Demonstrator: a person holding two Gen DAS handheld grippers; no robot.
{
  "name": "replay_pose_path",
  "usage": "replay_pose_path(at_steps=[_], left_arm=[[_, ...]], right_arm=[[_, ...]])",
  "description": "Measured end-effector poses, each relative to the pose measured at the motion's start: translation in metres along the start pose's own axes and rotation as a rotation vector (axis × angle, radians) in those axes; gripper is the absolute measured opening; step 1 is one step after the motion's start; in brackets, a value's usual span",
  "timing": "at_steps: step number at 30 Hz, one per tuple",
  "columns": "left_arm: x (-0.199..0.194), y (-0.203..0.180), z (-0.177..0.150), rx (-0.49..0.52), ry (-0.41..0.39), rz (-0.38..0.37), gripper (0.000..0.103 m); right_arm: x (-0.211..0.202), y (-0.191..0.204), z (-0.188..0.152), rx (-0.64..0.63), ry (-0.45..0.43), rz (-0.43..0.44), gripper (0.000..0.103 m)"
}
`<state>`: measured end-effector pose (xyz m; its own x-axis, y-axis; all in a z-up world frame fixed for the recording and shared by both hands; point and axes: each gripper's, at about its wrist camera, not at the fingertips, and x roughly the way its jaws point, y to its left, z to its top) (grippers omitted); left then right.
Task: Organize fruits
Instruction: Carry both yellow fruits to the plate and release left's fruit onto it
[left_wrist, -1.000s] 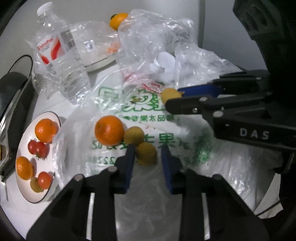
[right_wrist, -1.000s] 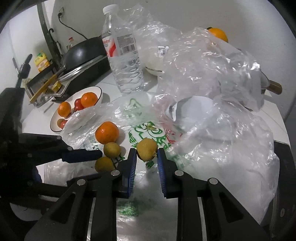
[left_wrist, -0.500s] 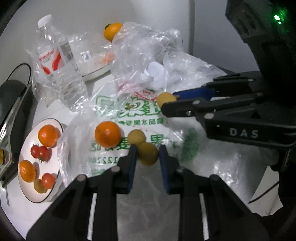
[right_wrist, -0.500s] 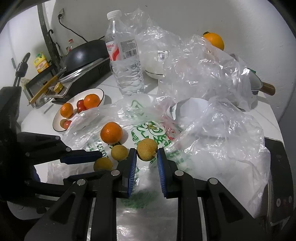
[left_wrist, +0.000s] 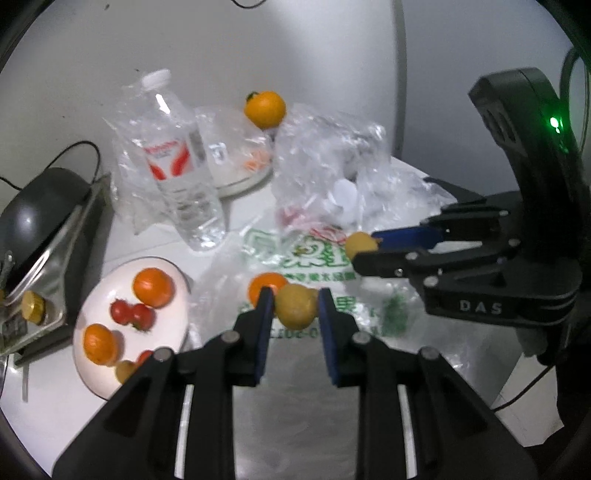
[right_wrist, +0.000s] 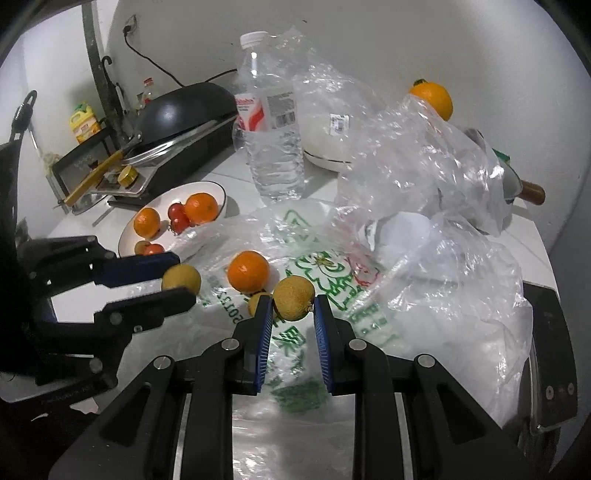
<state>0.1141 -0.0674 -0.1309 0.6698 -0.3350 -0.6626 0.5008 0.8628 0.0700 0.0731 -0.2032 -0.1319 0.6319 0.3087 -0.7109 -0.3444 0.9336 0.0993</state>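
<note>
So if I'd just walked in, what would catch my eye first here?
Probably the two black claws, left claw and right claw, each pinching a small yellow-brown fruit above a printed plastic bag. Next, the white plate of oranges and tomatoes at the left, and the water bottle behind.

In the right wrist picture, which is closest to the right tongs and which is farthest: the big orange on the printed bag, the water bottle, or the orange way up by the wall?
From the right tongs:
1. Big orange on the printed bag, just ahead, slightly left.
2. Water bottle, standing farther back, behind the bag.
3. Orange by the wall, far back on the right, above the crumpled clear plastic.
</note>
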Motion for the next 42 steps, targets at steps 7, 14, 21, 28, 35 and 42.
replay_pose_path(at_steps=[7, 14, 21, 28, 35, 42], left_arm=[[-0.017, 0.024, -0.007, -0.043, -0.036, 0.021, 0.025], [-0.032, 0.055, -0.017, -0.081, -0.055, 0.065, 0.025], [-0.037, 0.087, -0.032, -0.123, -0.048, 0.09, 0.025], [-0.041, 0.112, -0.045, -0.158, -0.042, 0.114, 0.025], [-0.043, 0.137, -0.062, -0.181, -0.028, 0.15, 0.025], [-0.037, 0.157, -0.077, -0.215, -0.003, 0.157, 0.025]], right_arm=[[0.002, 0.018, 0.012, -0.029, -0.006, -0.006, 0.025], [0.011, 0.043, 0.024, -0.064, -0.003, 0.006, 0.025], [0.021, 0.067, 0.033, -0.101, 0.009, 0.02, 0.025], [0.031, 0.093, 0.042, -0.14, 0.018, 0.035, 0.025], [0.039, 0.114, 0.051, -0.173, 0.027, 0.043, 0.025], [0.052, 0.133, 0.055, -0.205, 0.049, 0.056, 0.025]])
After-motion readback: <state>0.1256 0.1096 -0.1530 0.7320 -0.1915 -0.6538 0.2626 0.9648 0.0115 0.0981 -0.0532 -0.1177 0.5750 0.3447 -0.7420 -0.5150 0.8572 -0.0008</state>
